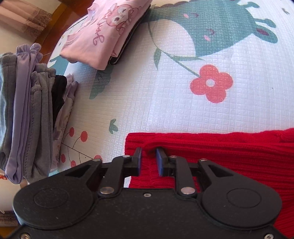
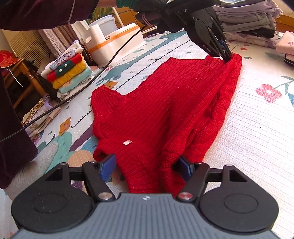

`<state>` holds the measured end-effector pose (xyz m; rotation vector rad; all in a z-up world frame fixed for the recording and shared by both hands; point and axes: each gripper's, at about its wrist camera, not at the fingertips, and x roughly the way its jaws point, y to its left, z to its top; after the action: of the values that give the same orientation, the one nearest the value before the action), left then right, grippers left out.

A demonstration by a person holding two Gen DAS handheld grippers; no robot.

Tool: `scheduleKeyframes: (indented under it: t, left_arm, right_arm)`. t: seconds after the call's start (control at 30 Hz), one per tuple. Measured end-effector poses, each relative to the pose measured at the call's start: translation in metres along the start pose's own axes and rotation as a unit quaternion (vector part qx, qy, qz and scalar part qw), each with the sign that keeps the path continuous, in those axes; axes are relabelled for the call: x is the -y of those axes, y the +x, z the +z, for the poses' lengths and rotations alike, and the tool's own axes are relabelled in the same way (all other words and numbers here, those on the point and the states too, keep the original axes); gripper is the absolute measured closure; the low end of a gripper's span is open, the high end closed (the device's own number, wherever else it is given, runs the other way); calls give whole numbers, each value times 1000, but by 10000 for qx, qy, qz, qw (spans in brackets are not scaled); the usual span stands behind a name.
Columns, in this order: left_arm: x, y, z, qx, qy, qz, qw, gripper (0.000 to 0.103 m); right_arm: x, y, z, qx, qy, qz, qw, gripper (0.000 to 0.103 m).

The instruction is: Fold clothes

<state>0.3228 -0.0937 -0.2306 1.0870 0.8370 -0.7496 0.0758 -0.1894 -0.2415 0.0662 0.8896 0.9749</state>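
The left hand-held gripper (image 1: 148, 153) is down at one end of the red sweater (image 2: 165, 103), its jaws set a narrow gap apart with a raised ridge of knit between the blue pads (image 1: 160, 161); the pads sit just off that ridge, so whether they actually pinch it I cannot tell. From the right wrist view, the same gripper (image 2: 226, 55) comes in tip-down onto the far ribbed edge, held by a gloved hand (image 2: 161, 16). The right hand-held gripper (image 2: 147, 165) stands wide open at the near end, one blue pad each side of a bunched fold of the sweater, not squeezing it.

Biggest thing here is the play mat (image 1: 183, 110) on the floor: white foam embossed in tiny squares, printed with a red flower (image 1: 211, 83), green leaves and a dark teal animal shape. The sweater lies flat on it, lengthwise between the two grippers, a chunky rib knit with a cable twist along its right edge and a small white tag (image 2: 128, 142) near the middle.

Around it, finished stacks. A pile of grey and lilac garments (image 1: 27, 114), soft with gathered elastic edges, lies at the mat's left side. A pink folded top (image 1: 102, 33) with a cartoon print lies beyond, on something dark. In the right wrist view, a stack of colourful knits (image 2: 68, 75) in red, yellow and pale green rests by a white storage box (image 2: 117, 42) with an orange band. A black cable (image 2: 95, 73) loops across the scene.
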Motion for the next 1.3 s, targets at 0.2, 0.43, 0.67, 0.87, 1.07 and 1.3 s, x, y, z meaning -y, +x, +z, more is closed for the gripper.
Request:
scheduleKeyframes:
  t: [0.2,0.43,0.67,0.87,1.07,1.3]
  left_arm:
    - [-38,6,-14,-53,-1130,489,9924,74]
    - [-43,-26,-40,591,-1442,-387,9870,78]
    - [-29,-24,-37,803,-1477,-1298,9772,78]
    - [-35,-7,-34,802,-1756,-1523,9693,78]
    - [-43,6,-36,710,-2145,-1880,9558,78]
    - [-42,5,-39,715,-2283,-2060,9489,80]
  right_arm:
    - [2,-1,-1,60,156,26,9999,31]
    - [3,-11,-2,214,218,-145,9994,32]
    - [-4,-24,2,446,-121,-553,9974,32]
    - [-15,-6,8,261,-559,-794,9949,36]
    - [-11,-4,2,108,-408,-754,9963,42]
    - [5,-4,1,109,220,-587,9980,58]
